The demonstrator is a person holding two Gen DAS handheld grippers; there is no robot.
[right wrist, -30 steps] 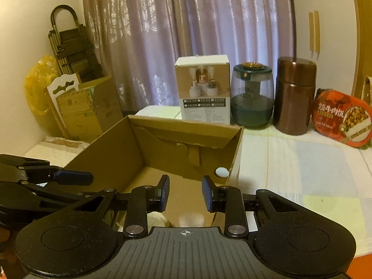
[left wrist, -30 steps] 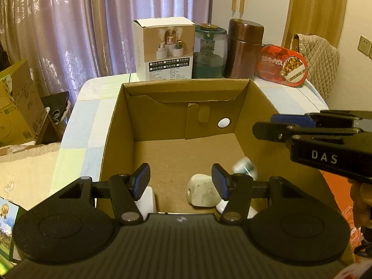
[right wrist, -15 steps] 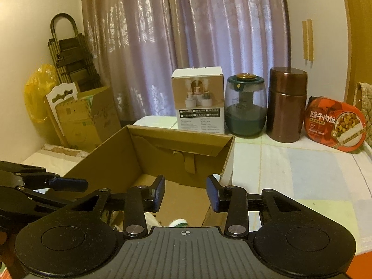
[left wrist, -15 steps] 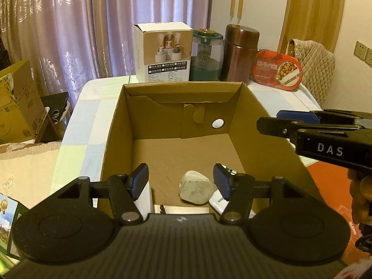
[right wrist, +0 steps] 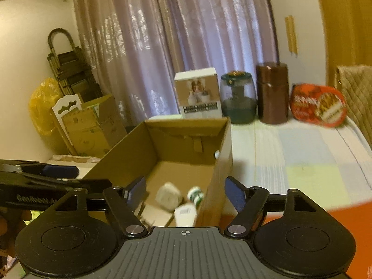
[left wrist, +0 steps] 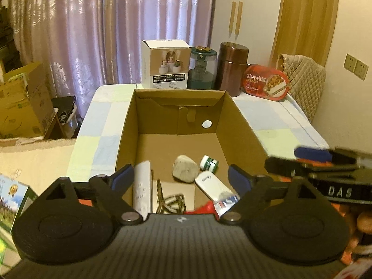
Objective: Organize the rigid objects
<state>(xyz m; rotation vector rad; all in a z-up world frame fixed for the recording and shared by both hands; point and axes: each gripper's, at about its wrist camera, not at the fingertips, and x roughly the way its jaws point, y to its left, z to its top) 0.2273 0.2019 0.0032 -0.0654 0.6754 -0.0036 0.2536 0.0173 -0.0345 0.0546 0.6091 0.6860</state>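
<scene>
Cardboard box holds the sorted items, both grippers empty above it

Cardboard box (left wrist: pixel 241 127) sits open on the checked cloth of the table (left wrist: pixel 100 121), its far wall at 12 o'clock in the left wrist view. On its floor lie a pale stone (left wrist: pixel 185 168) near the centre, a small green-and-white bottle (left wrist: pixel 209 162) just beside it at 3 o'clock, and a white tube (left wrist: pixel 215 187) touching or nearly touching the stone at 5 o'clock. A white cylinder (left wrist: pixel 141 186) lies along the left wall at 8 o'clock, and a tangle of brown cord (left wrist: pixel 171 201) rests at 6 o'clock beside it.

The left gripper (left wrist: pixel 181 177) hangs over the near edge of the box with its fingers wide apart and nothing between them. The right gripper (right wrist: pixel 184 191) hovers over the box's right wall, fingers likewise spread and empty; in its blurred view the stone (right wrist: pixel 168 197), the bottle (right wrist: pixel 195 194) and the tube (right wrist: pixel 186 214) show below.

Beyond the box at 12 o'clock a white product carton (left wrist: pixel 165 67), a green glass jar (left wrist: pixel 202 68), a brown canister (left wrist: pixel 232 68) and a red oval food tub (left wrist: pixel 266 82) stand in a row on the table. A purple curtain (left wrist: pixel 104 30) hangs behind them. Another cardboard carton (left wrist: pixel 21 107) stands on the floor at 9 o'clock.
</scene>
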